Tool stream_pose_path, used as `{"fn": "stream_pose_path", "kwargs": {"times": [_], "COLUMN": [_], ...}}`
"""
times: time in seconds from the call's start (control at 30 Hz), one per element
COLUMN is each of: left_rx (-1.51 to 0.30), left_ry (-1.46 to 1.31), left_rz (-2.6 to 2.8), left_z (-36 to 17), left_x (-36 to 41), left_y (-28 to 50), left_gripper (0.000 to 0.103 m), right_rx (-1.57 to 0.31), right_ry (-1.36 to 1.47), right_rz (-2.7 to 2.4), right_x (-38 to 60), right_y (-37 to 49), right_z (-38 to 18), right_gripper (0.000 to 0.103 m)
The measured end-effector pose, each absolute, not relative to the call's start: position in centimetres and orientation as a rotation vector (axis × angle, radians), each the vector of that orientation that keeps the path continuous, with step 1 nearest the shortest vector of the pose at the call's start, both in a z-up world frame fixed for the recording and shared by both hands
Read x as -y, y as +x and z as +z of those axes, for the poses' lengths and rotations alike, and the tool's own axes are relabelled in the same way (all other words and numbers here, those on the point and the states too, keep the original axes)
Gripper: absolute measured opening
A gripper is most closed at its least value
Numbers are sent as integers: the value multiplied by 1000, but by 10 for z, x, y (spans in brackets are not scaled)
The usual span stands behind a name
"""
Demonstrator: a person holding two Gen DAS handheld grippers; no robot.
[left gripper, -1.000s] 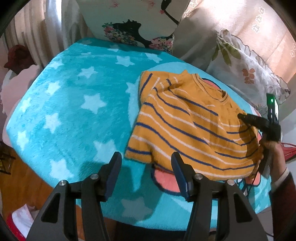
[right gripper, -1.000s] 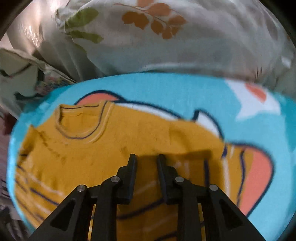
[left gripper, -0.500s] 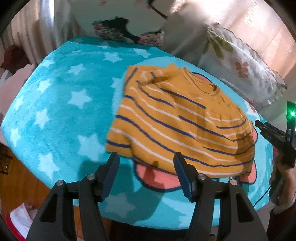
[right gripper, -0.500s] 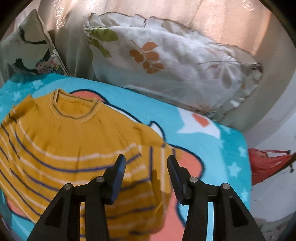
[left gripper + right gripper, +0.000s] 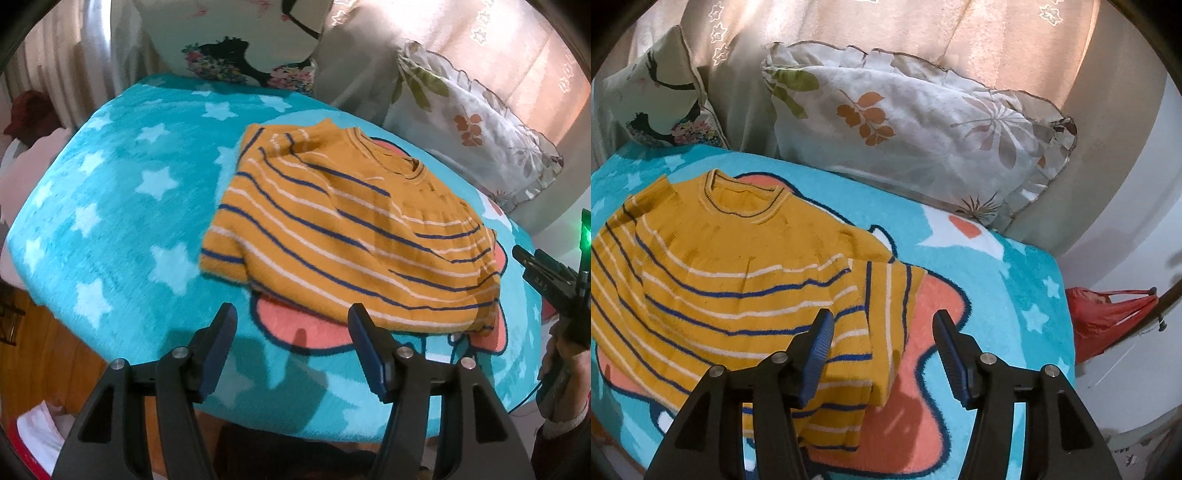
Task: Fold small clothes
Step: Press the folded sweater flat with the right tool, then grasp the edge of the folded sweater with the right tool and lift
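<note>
A small mustard-yellow sweater [image 5: 343, 236] with navy and white stripes lies on a turquoise star-print blanket [image 5: 122, 206], its body partly covering a coral cartoon figure woven into the pile – only the figure's lower edge and one side show past the hem. In the left wrist view the person's right hand [image 5: 561, 365] is cut off by the frame's edge, and the device's green light [image 5: 584, 236] is half lost there too. What lies under the bed at the lower left is dark and hard to make out.

The sweater rests with its ribbed neckline toward the pillows. Both sleeves are folded in over the body: one lies across the near shoulder in the left wrist view, the other, striped lengthwise, lies over the chest in the right wrist view. The knit is rumpled, not flat.

The left gripper [image 5: 291, 332] hovers above the blanket just short of the hem, jaws about half apart and gripping nothing. The right gripper [image 5: 882, 339] hangs over the folded sleeve, its jaws opening – the sleeve below them, not pinched. A leaf-print pillow [image 5: 923, 136] and a floral cushion [image 5: 653, 107] lean against the curtain [image 5: 960, 33]; a red bag [image 5: 1108, 317] sits beside the bed.
</note>
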State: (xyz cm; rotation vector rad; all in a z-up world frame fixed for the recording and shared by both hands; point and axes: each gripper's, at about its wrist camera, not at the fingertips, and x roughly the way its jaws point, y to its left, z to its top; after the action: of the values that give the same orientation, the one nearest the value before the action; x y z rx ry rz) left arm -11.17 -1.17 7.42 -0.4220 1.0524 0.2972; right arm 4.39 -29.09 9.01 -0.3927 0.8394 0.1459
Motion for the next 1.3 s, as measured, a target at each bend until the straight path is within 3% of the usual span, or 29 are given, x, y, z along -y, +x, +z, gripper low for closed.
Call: {"fn": "stream_pose_path", "kwargs": {"times": [0.4,0.73,1.07,1.3], "left_rx": [-1053,-1067,-1075,-1081], "left_ry": [-459,-510,-565,-583], "left_rz": [293,346,363,363], "left_z": [69,55,43,33], "left_x": [-2,-71,-149,-192], "left_y": [-104,-99,-112,-131], "left_gripper": [64,65,65,65], "right_rx": [-831,-950,-1094,-1164], "right_ry": [-402,-144,-44,-185], "right_rz": [151,210,644,696], "right_x": [284,279,121,0], "right_y": [46,62,46,38], "right_z": [95,86,79,41], "right_gripper": [69,69,69,69]}}
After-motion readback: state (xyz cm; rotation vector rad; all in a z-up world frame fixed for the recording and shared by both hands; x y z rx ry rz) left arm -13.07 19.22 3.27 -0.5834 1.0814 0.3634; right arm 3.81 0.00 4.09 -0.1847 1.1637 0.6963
